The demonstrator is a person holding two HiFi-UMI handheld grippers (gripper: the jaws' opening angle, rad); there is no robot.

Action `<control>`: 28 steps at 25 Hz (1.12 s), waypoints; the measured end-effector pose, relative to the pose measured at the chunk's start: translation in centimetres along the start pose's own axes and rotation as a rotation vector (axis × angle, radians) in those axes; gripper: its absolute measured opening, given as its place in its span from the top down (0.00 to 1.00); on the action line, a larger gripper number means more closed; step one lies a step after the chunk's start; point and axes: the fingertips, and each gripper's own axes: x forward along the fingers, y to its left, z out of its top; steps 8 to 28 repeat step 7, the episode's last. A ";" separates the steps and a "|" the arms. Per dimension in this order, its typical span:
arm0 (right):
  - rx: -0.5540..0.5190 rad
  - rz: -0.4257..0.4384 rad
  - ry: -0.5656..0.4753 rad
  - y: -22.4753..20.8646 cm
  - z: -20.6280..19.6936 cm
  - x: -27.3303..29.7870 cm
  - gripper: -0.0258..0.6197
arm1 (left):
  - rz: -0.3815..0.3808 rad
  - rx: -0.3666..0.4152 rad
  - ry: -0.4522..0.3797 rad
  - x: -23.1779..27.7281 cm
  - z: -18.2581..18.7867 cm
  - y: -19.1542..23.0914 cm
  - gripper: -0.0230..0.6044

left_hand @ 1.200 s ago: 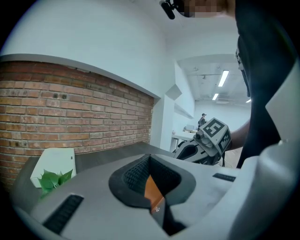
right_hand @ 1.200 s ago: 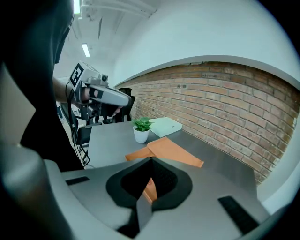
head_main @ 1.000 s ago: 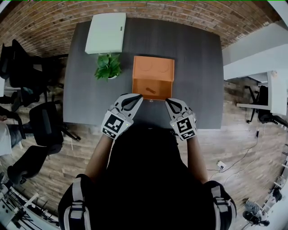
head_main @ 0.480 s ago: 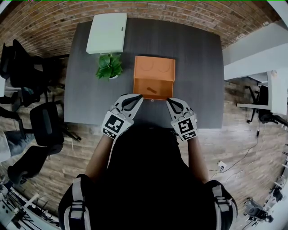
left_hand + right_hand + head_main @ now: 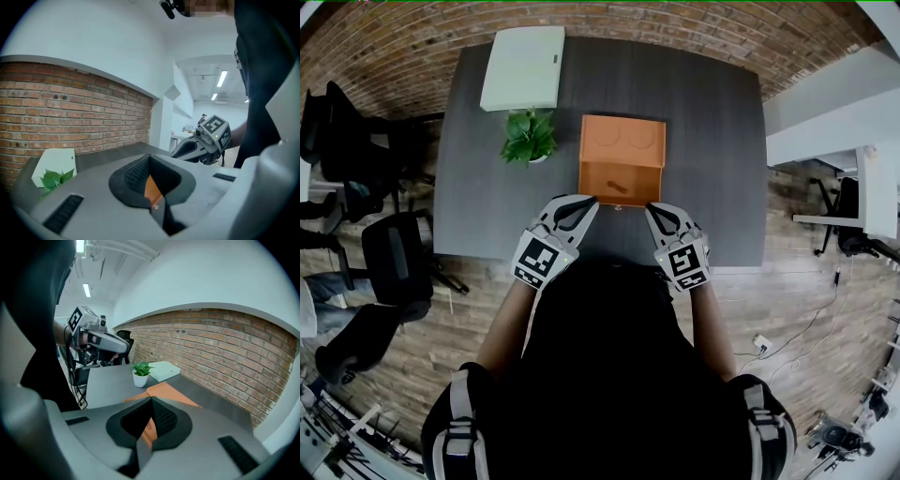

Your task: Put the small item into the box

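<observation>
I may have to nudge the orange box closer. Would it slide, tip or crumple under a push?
The orange box sits low and wide on the smooth table, so it would probably slide, not tip. It looks like thin card holding only one small dark item, so it is likely light and easily dented.

Bright, even light falls from ceiling strips (image 5: 222, 78); shadows on the dark table (image 5: 712, 141) are soft. Every view bows hard at its edges, corners black, and the close foreground blurs.
</observation>
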 end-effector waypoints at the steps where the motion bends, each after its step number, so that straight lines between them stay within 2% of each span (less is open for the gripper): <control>1: 0.001 0.002 0.000 0.1 0.0 0.0 0.92 | 0.001 0.001 0.000 0.0 0.0 0.0 0.93; 28: -0.005 0.013 0.001 0.2 0.1 0.3 0.92 | 0.008 0.000 0.000 -0.1 -0.1 0.2 0.93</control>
